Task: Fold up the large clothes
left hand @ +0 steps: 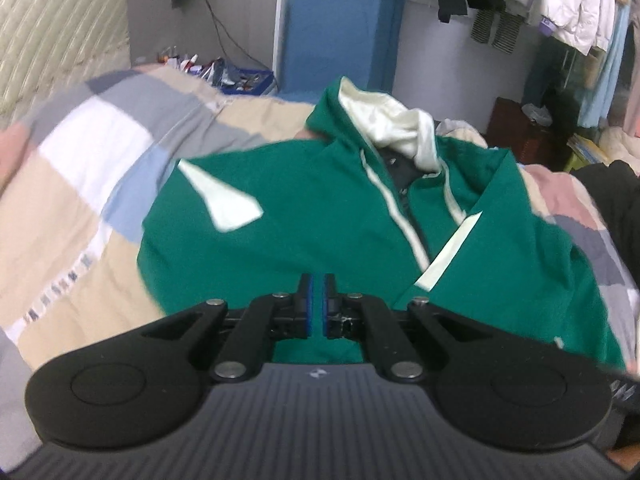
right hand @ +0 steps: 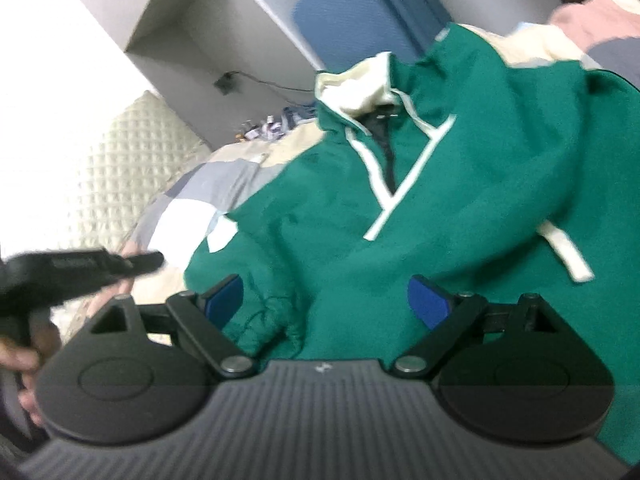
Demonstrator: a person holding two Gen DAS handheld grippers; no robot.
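Observation:
A green hooded jacket [left hand: 304, 216] with cream trim and a cream-lined hood [left hand: 384, 120] lies front up on a patchwork bedspread [left hand: 100, 168]. My left gripper [left hand: 318, 300] is shut and empty just above the jacket's near hem. In the right wrist view the jacket [right hand: 400, 200] fills the middle, with a gathered cuff [right hand: 268, 316] between the fingers. My right gripper [right hand: 326, 304] is open over that cuff. The left gripper [right hand: 80, 272] shows at the left edge there.
A blue chair back [left hand: 332, 32] stands behind the bed. A crate of clutter [left hand: 240, 78] sits at the bed's far side. Hanging clothes [left hand: 560, 4] fill the right. A quilted cream headboard [right hand: 120, 184] is at the left.

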